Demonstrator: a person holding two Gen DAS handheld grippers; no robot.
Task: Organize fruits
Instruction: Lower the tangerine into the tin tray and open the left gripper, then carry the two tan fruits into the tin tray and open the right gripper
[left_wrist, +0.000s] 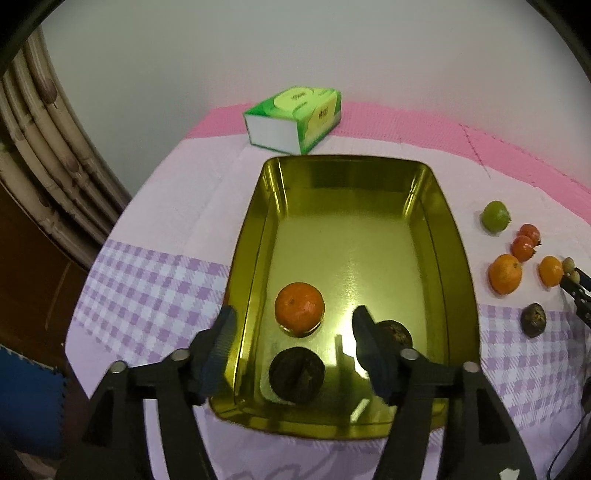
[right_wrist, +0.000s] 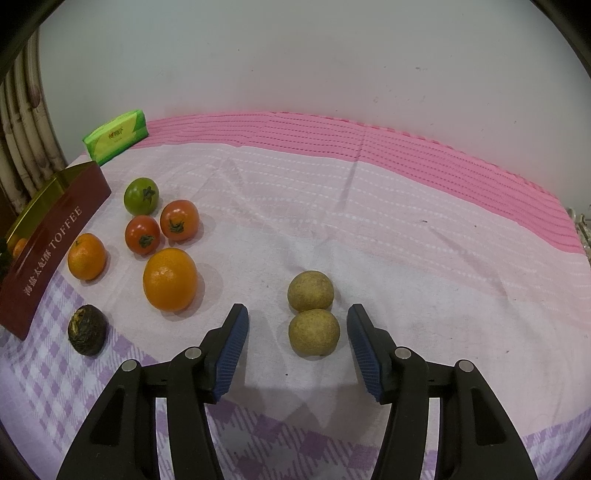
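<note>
- Left wrist view: the left gripper (left_wrist: 293, 341) hangs over the near end of the gold tin (left_wrist: 456, 258), its jaws apart and gripping nothing. Inside the tin lie 1 mandarin (left_wrist: 299, 308) and 2 dark round fruits: one (left_wrist: 296, 374) sits below the open jaws, the other (left_wrist: 397, 332) is partly hidden behind the right-hand finger.
- Judgement: this drop looks finished; lift straight up so neither finger clips the tin wall or nudges the fruit.
- Right wrist view: the right gripper (right_wrist: 297, 352) is low over the cloth (right_wrist: 406, 229), jaws apart, the near brown fruit (right_wrist: 314, 332) between them but untouched. A second brown fruit (right_wrist: 310, 290) touches it behind.
- Left of them wait 2 oranges (right_wrist: 170, 278), 2 red tomatoes (right_wrist: 179, 220), 1 green tomato (right_wrist: 141, 196) and 1 dark fruit (right_wrist: 87, 329), beside the tin.
- Judgement: centre on the near fruit only, close gently, and lift before moving sideways so its neighbour stays put.
</note>
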